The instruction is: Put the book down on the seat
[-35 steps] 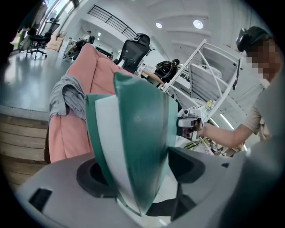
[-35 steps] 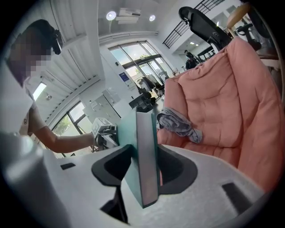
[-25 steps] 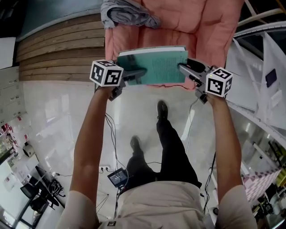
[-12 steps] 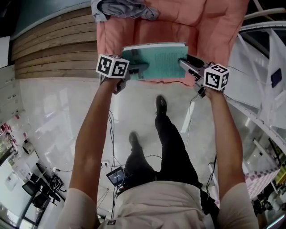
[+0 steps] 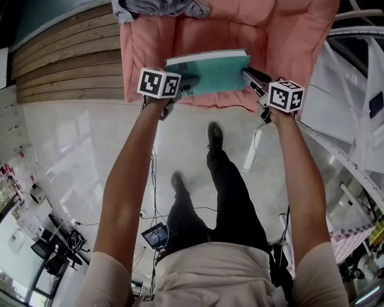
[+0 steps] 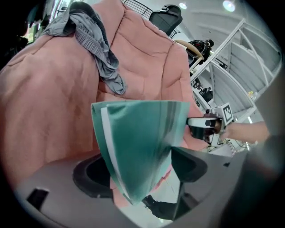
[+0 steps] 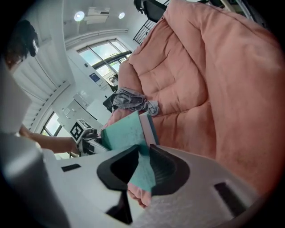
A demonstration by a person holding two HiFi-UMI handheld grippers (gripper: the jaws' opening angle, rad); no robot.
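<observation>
Glossy pale floor tiles (image 5: 72, 156) lie below us, with thin black cables (image 5: 151, 174) trailing across them beside our dark shoe (image 5: 214, 135). Farther out, the left hand-held gripper (image 5: 187, 83) has its grey jaws wide around the thick side of the book (image 5: 213, 72). They have just been opening a little, yet both pads still meet the book. The right hand-held gripper (image 5: 252, 77) has just been closing and now pinches narrowly on a thin teal corner of the same book. It is a flat, rectangular volume with a smooth teal cover and a pale band of page edges. It sits tilted just inside the front edge of the seat (image 5: 144, 66), a soft, quilted pink cushion with a plush nap. We cannot tell whether it touches the fabric.

Compared with a second ago, both grippers and the book are lower and farther from us, closer to the cushion.

A crumpled grey garment (image 5: 159, 7) is draped at the back of the seat, well apart from the book. Wooden planks (image 5: 60, 66) run to the left of the seat, and white frames (image 5: 351, 138) stand at its right.
</observation>
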